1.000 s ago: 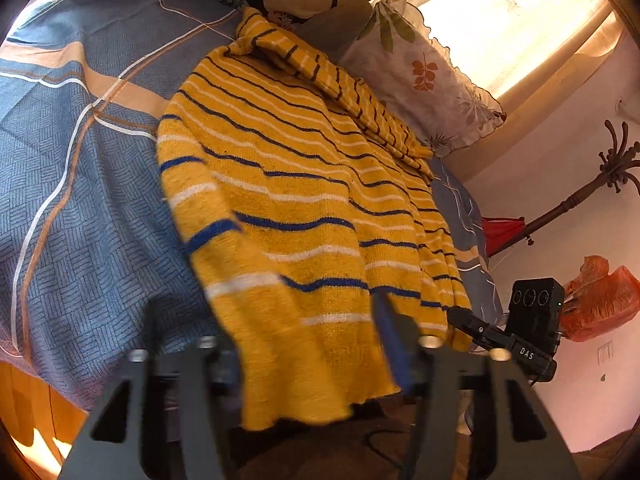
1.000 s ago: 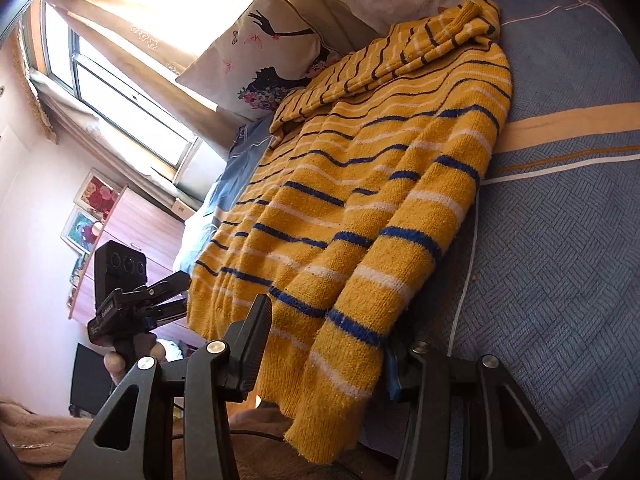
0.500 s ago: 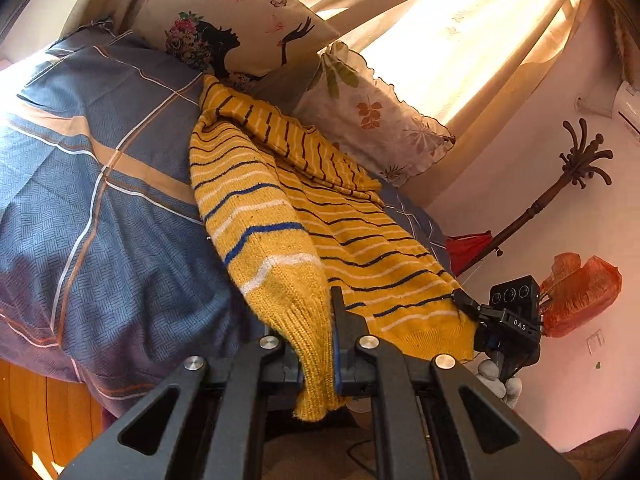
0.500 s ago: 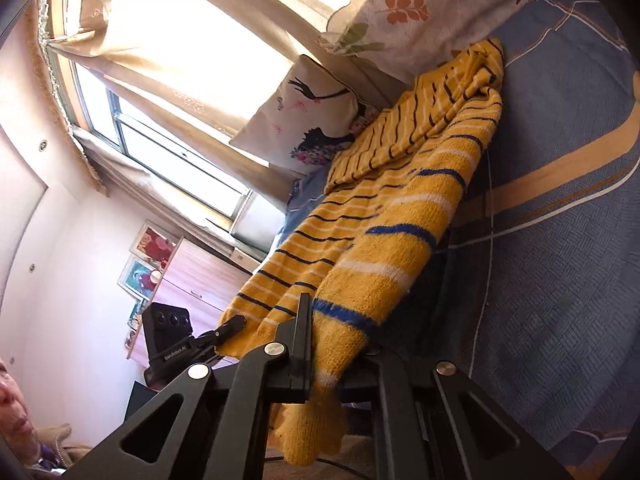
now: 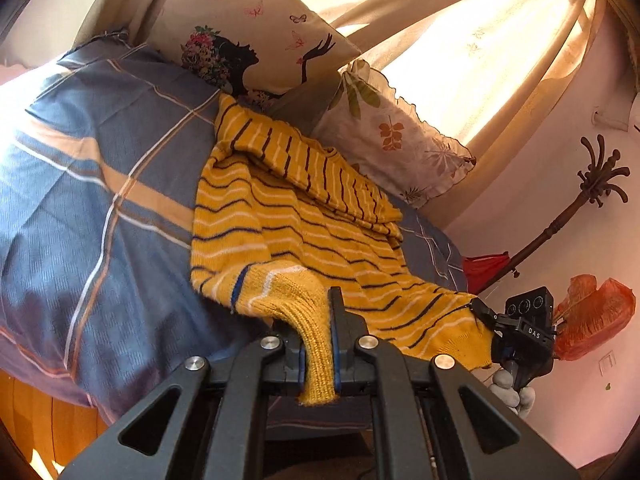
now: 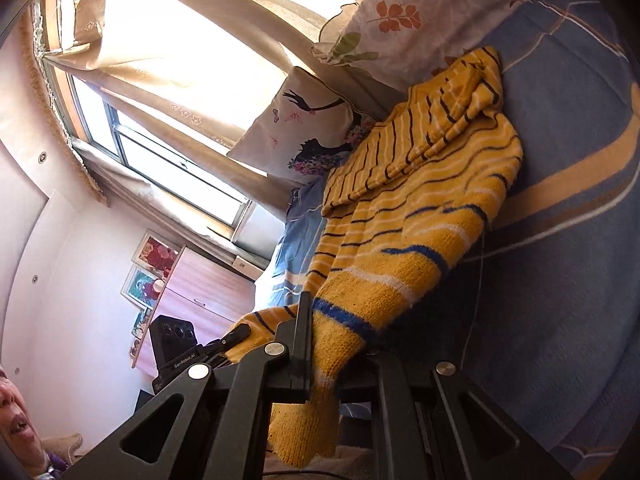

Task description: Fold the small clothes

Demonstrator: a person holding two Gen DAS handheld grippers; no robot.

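Observation:
A yellow knitted sweater [image 5: 304, 216] with navy and white stripes lies on the blue plaid bed [image 5: 80, 208], its sleeves folded across the top. My left gripper [image 5: 318, 344] is shut on the near hem corner and lifts it off the bed. In the right wrist view the sweater [image 6: 420, 208] runs up toward the pillows, and my right gripper [image 6: 324, 364] is shut on the other hem corner, which hangs down between its fingers. Each gripper shows in the other's view: the right one [image 5: 486, 314] and the left one [image 6: 236, 334], both pinching the hem.
Two pillows lean at the head of the bed, one with a woman's silhouette [image 5: 256, 44], one with leaves [image 5: 392, 140]. A coat stand [image 5: 576, 208] and orange bag [image 5: 592, 320] are at right. Curtained window [image 6: 160, 92] and wooden cabinet [image 6: 200, 296] are beyond.
Both grippers went from open around the hem to shut on it. They then lifted the hem corners and moved them up over the sweater toward the pillows.

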